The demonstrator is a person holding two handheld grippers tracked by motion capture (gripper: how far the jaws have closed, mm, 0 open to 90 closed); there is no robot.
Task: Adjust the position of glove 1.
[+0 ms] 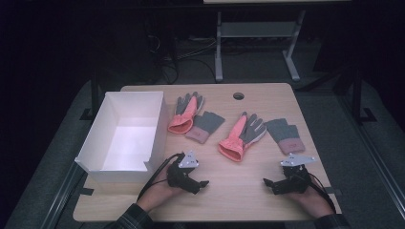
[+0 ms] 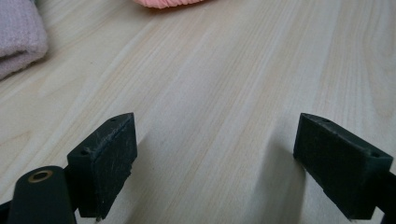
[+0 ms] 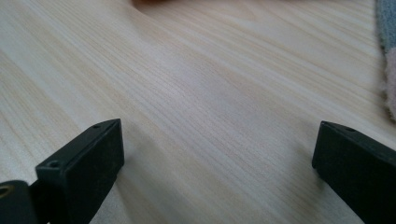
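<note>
Both tongs rest on the worktop (image 1: 229,195) with jaws wide apart and empty: left tongs (image 1: 203,183), right tongs (image 1: 265,182). The gloves (image 1: 241,136) lie just beyond them, near the box (image 1: 95,167).

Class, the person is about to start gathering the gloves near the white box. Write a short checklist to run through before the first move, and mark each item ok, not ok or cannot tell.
1. Left tool open, nothing between its jaws: ok.
2. Right tool open, nothing between its jaws: ok.
3. White box open on top, nothing inside: ok.
4. All four gloves lie on the table, none in the box: ok. They are an orange-cuffed glove, a grey mitt, a second orange-cuffed glove and a second grey mitt.
5. Bare table between the tools and the gloves: ok.
6. Which gloves make a pair: cannot tell.
</note>
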